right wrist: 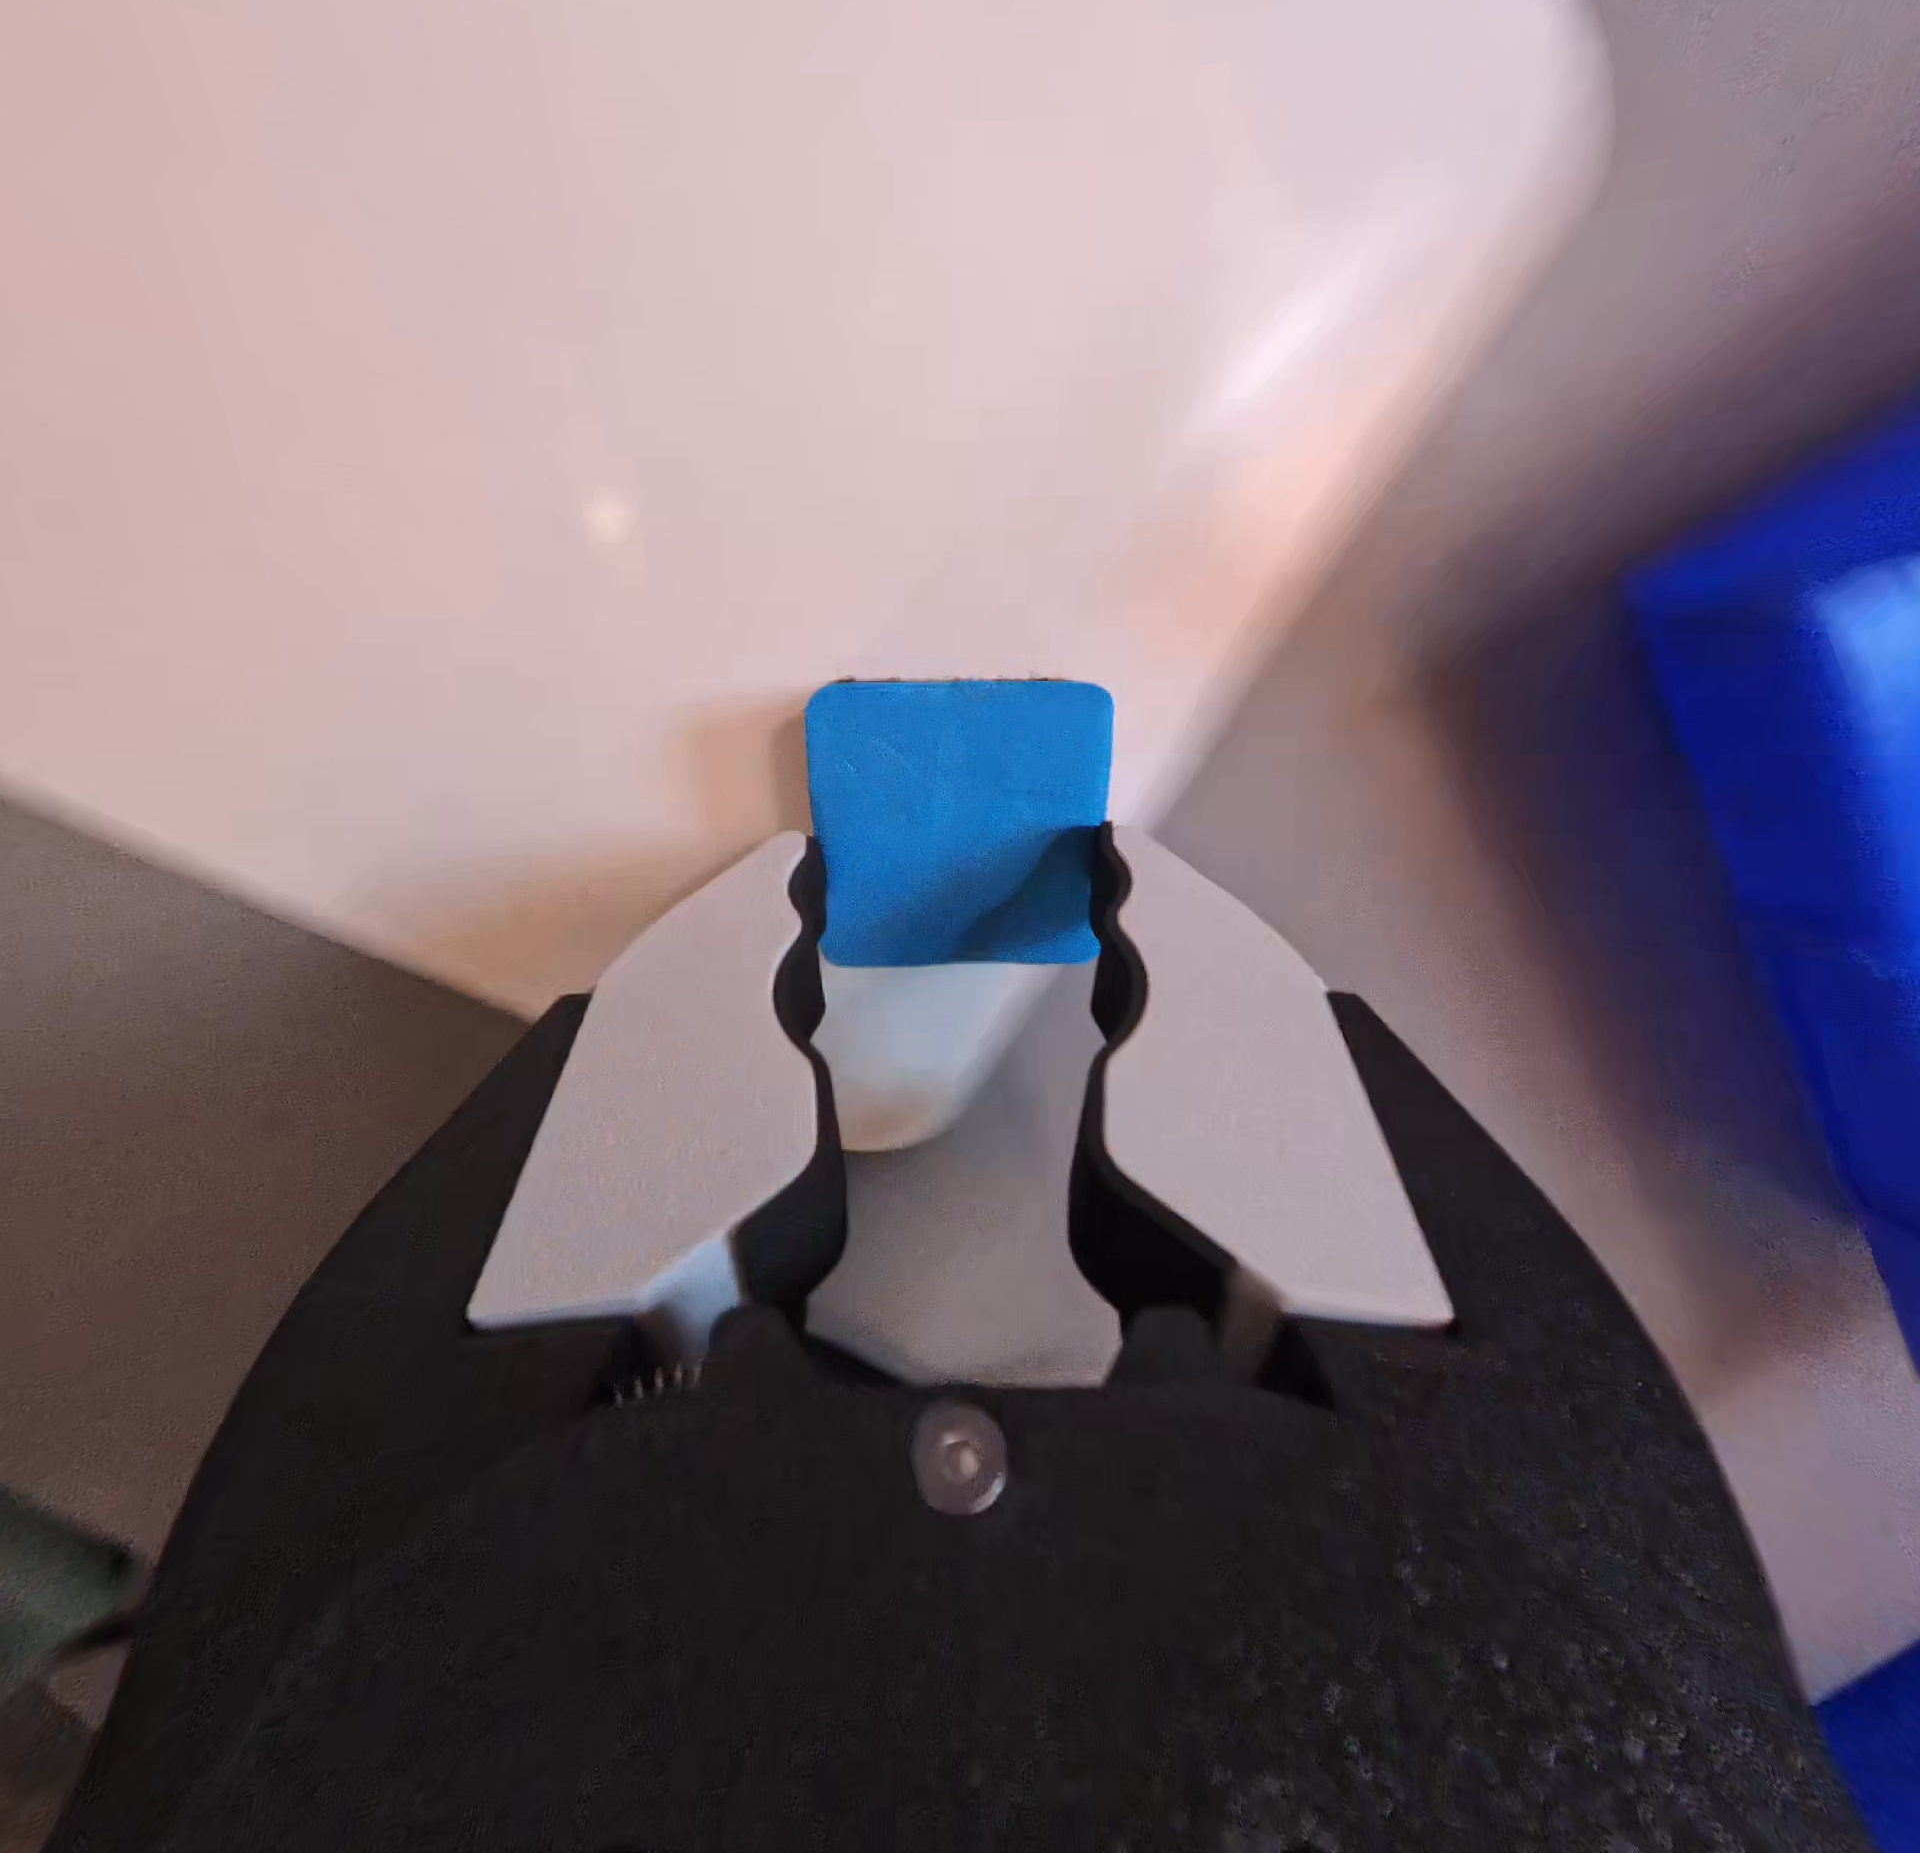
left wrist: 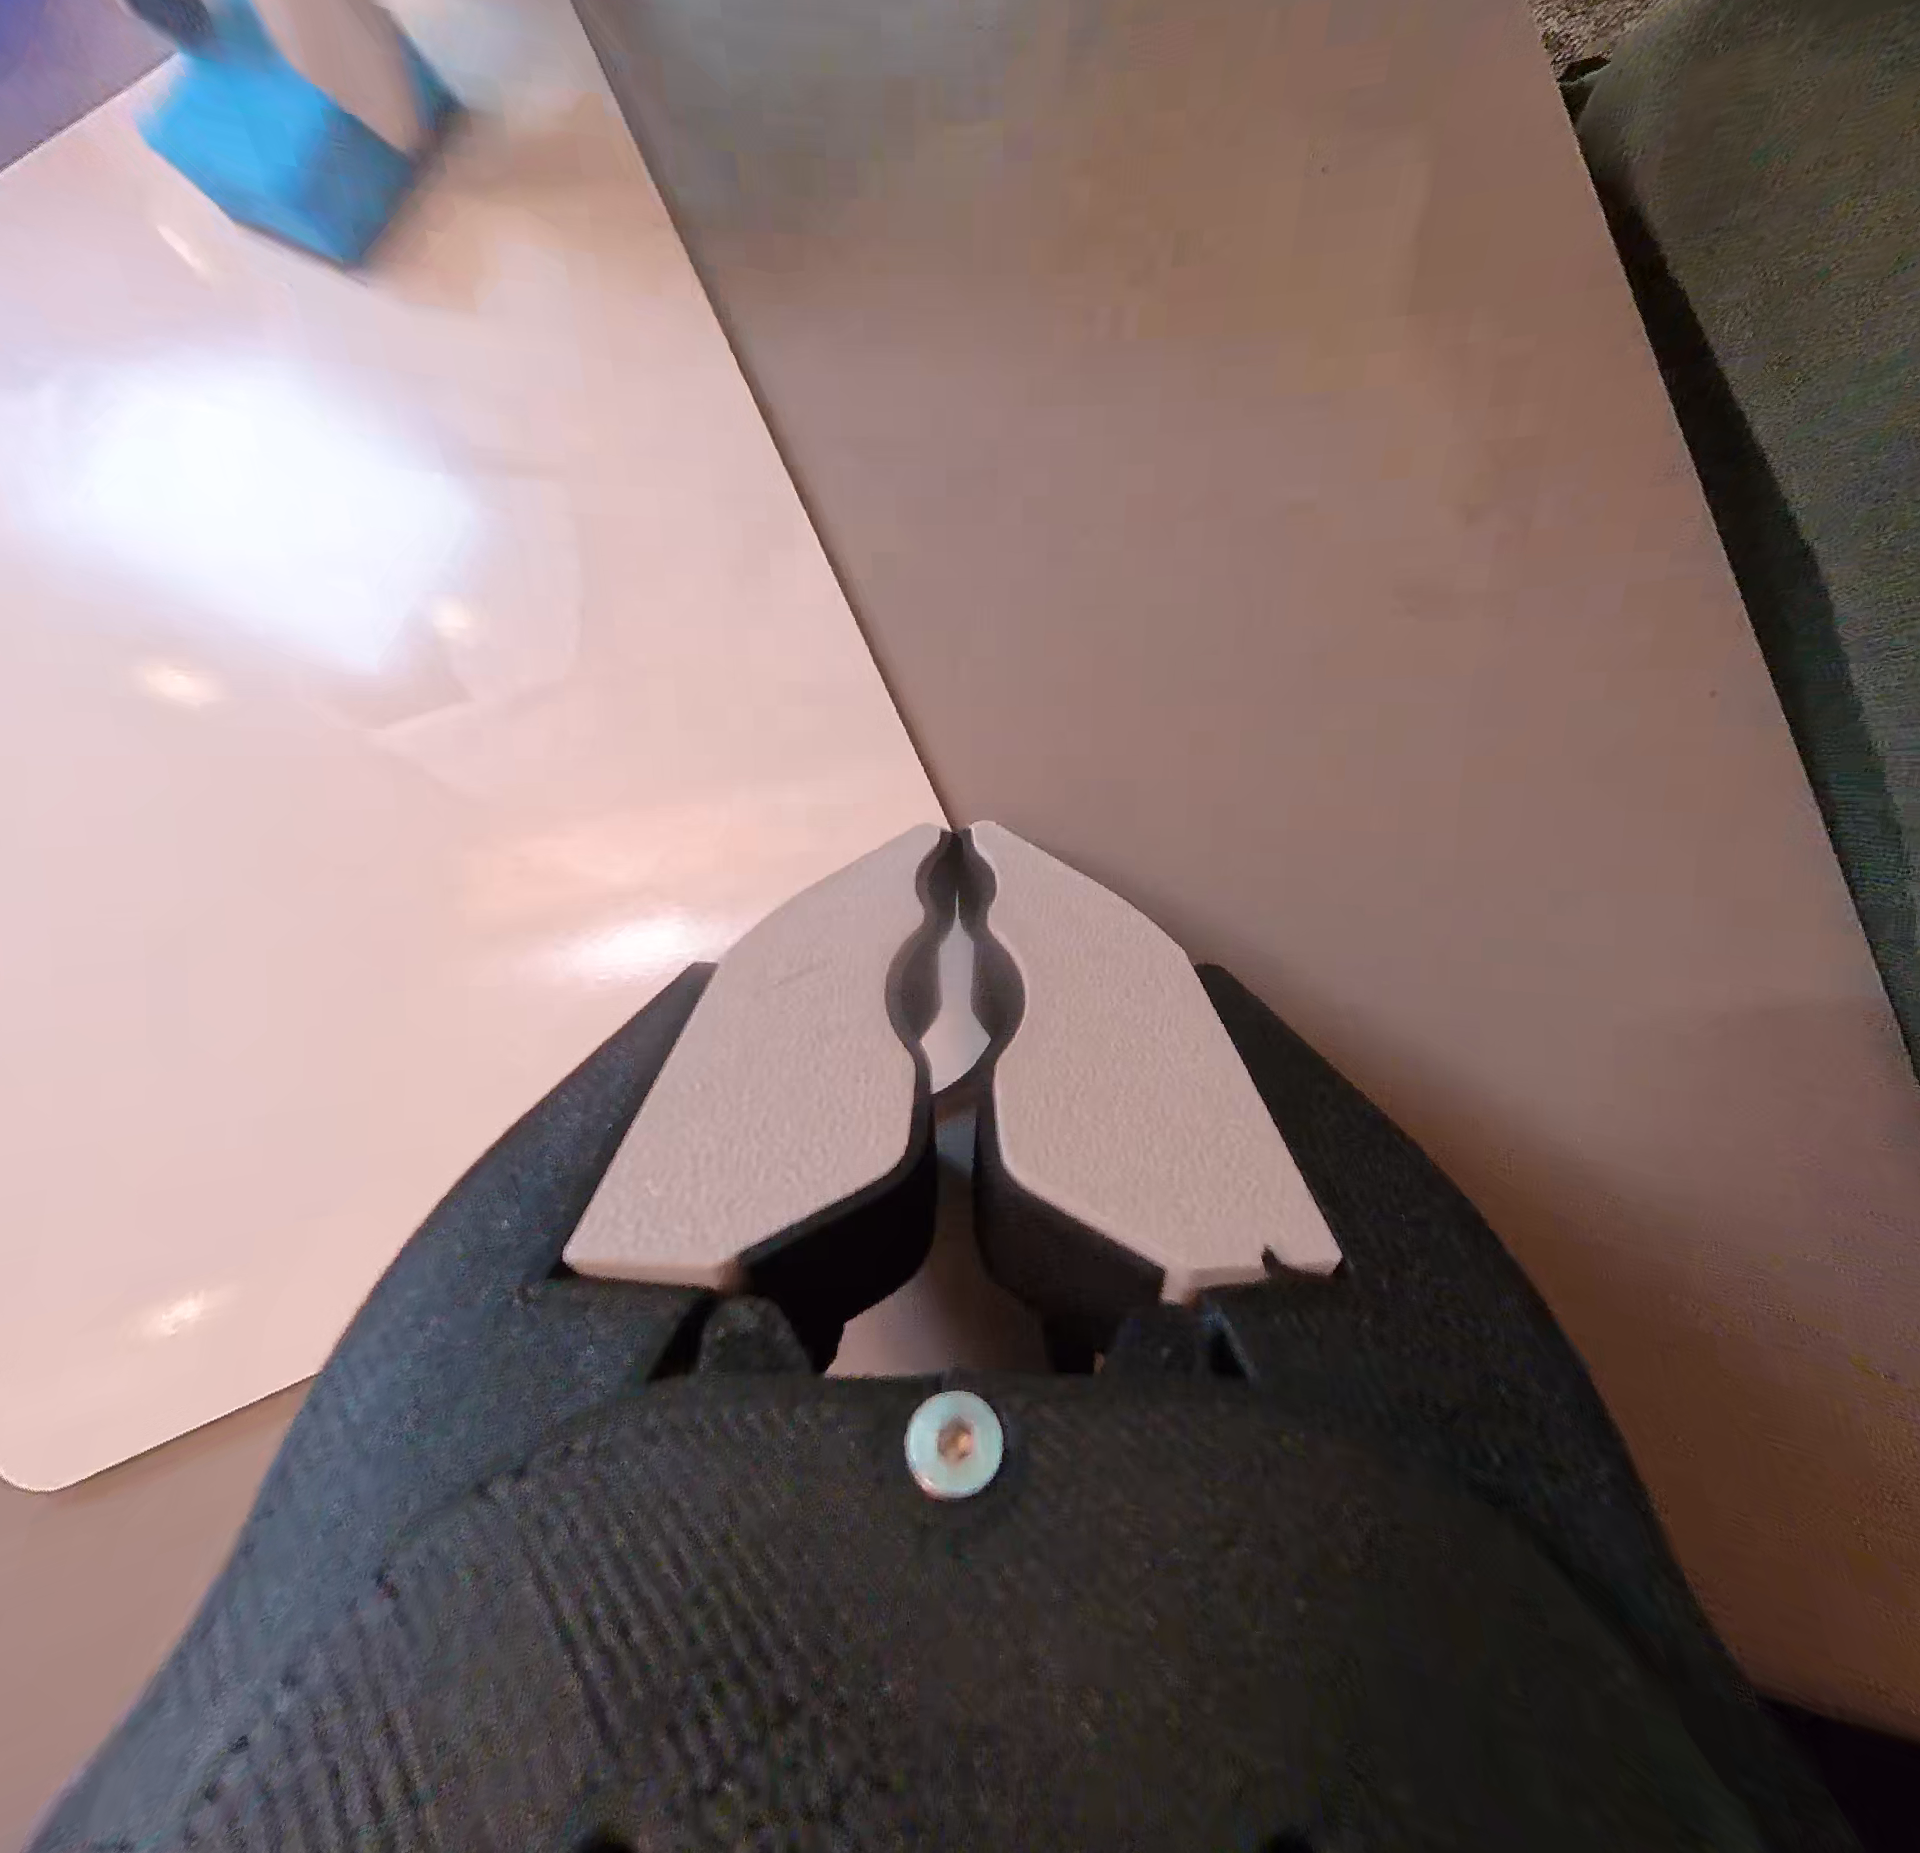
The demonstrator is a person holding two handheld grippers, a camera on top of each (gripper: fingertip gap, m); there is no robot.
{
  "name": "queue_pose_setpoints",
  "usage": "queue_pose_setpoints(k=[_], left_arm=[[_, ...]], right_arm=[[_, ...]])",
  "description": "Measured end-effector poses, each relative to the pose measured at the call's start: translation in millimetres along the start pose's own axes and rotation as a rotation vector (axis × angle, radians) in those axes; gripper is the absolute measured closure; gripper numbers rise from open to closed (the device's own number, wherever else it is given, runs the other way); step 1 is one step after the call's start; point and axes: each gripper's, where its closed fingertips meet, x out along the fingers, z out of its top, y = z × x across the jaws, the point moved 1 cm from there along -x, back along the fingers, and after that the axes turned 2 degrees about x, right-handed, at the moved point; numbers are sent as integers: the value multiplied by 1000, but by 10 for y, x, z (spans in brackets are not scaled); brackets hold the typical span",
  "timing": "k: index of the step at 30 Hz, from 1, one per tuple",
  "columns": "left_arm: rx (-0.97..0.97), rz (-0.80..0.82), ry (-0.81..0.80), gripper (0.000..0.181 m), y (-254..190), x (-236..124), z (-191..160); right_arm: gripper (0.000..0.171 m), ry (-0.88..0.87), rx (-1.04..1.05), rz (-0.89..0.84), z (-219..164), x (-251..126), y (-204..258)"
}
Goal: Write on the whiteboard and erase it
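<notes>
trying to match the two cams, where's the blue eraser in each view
Left wrist view: blue eraser at upper left, blurred, on the whiteboard.
Right wrist view: centre, clamped by the right gripper, against the whiteboard.
Shared landmark: the glossy whiteboard.

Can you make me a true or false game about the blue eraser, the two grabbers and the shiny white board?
1. The right gripper is shut on the blue eraser. True.
2. The left gripper holds a marker. False: its jaws are closed with nothing between them.
3. The eraser touches the whiteboard. True: its far end meets the board.
4. The whiteboard is covered in writing. False: the part in view shows no marks, only shine.
5. The left gripper's tips sit at the whiteboard's edge. True.
6. The eraser is red. False: it is blue.
</notes>
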Motion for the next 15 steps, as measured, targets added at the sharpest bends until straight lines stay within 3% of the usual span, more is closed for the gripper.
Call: queue_pose_setpoints(k=[2, 4, 9, 11, 13, 15], left_arm=[[8, 3, 0, 181, -1, 0, 0], [12, 1, -2, 181, -3, -1, -1], [9, -7, -3, 181, -5, 1, 2], [9, -9, -3, 181, -7, 0, 0], [11, -7, -3, 181, -11, -2, -1], [11, -8, -3, 181, -13, -4, -3]], right_arm=[[121, -33, 162, 3, -122, -6, -420], [121, -51, 157, -11, -137, -11, -395], [122, 7, -265, 102, 12, -58, 1039], [121, 23, -379, 106, -5, -79, 1365], [121, 6, -322, 144, -22, -85, 1274], [121, 3, -181, 78, -103, -73, 734]])
